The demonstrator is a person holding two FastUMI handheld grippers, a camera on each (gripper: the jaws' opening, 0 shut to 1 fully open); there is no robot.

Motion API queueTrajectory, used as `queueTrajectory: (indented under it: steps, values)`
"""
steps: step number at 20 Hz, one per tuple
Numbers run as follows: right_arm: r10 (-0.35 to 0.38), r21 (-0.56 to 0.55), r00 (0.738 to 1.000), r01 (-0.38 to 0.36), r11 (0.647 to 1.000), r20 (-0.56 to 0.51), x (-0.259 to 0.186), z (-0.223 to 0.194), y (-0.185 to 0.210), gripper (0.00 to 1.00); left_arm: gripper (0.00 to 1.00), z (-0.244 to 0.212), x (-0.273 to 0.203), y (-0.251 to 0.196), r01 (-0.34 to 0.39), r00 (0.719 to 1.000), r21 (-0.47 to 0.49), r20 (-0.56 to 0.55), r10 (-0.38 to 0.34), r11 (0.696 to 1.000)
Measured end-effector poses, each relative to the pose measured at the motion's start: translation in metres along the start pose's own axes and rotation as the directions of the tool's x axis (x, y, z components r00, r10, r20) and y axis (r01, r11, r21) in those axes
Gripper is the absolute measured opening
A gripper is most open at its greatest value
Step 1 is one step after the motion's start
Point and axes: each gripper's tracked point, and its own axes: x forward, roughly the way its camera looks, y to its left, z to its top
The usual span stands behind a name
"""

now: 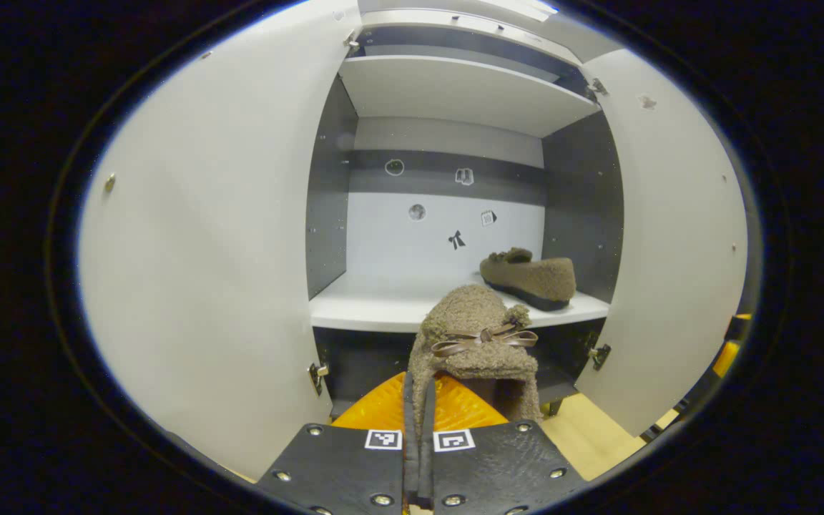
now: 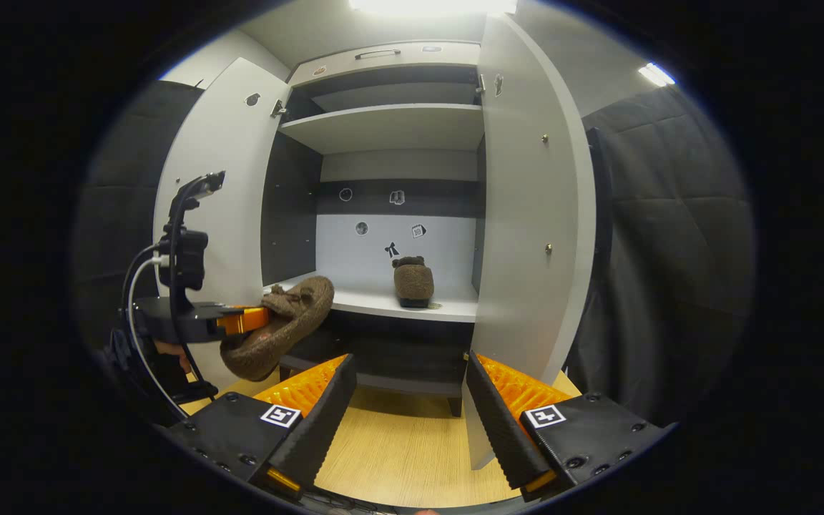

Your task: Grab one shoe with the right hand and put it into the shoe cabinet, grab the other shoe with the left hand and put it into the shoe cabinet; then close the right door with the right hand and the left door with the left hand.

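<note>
- Two fuzzy brown slippers are in play: one is pinched by its heel edge between the pressed-together jaws of the left gripper (image 1: 418,458), the held slipper (image 1: 475,343) hanging in the air, bow towards the camera, in front of the shoe cabinet (image 1: 455,93) and not yet over the shelf.
- The right gripper (image 2: 407,422) has its jaws spread wide and holds nothing; it hangs back over the wooden floor (image 2: 398,458), facing the cabinet.
- In the right gripper view the left gripper and its slipper show near the left door, just short of the shelf edge.
- The other slipper (image 1: 530,277) already sits on the middle shelf (image 1: 383,304), towards the right side, so I judge the right hand's placing is done.
- Both the left door (image 1: 204,250) and the right door (image 1: 669,236) stand wide open.
- Left to do, by my reckoning: set the held slipper on the shelf, then shut the right door and the left door.
</note>
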Motion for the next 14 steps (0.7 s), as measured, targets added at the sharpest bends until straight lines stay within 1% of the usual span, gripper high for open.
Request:
queueTrajectory:
  steps: [4, 7, 8, 9, 10, 12, 13, 14]
  values:
    - [-0.033, 0.008, 0.999, 0.033, 0.999, -0.016, -0.001, -0.008, -0.018, 0.98, 0.01, 0.004, 0.002, -0.001, -0.009, 0.998, 0.006, 0.055, 0.008, 1.0]
    - [-0.076, 0.028, 0.997, 0.076, 0.997, -0.026, -0.003, -0.013, -0.027, 0.97, 0.01, 0.014, 0.001, 0.002, -0.005, 0.996, -0.024, 0.087, 0.007, 1.0]
    - [-0.086, 0.036, 0.996, 0.087, 0.996, -0.027, -0.003, -0.013, -0.03, 0.98, 0.07, 0.022, 0.001, 0.002, -0.004, 0.996, -0.033, 0.093, 0.007, 0.999]
    - [-0.099, 0.038, 0.995, 0.1, 0.994, -0.026, -0.005, -0.015, -0.032, 0.98, 0.07, 0.028, 0.002, 0.004, -0.007, 0.995, -0.038, 0.1, 0.01, 0.999]
    - [-0.114, 0.036, 0.993, 0.115, 0.993, -0.024, -0.007, -0.015, -0.036, 0.98, 0.01, 0.032, 0.006, 0.007, -0.009, 0.995, -0.037, 0.103, 0.013, 0.999]
    - [-0.143, 0.025, 0.99, 0.143, 0.989, -0.021, -0.008, -0.015, -0.041, 0.98, 0.01, 0.035, 0.017, 0.006, -0.017, 0.994, -0.03, 0.106, 0.02, 0.999]
    - [-0.155, 0.023, 0.988, 0.156, 0.988, -0.021, -0.009, -0.017, -0.043, 0.98, 0.07, 0.035, 0.023, 0.006, -0.019, 0.994, -0.031, 0.106, 0.022, 0.999]
    - [-0.167, 0.022, 0.986, 0.167, 0.986, -0.02, -0.01, -0.017, -0.046, 0.98, 0.07, 0.036, 0.031, 0.007, -0.021, 0.995, -0.035, 0.101, 0.025, 0.999]
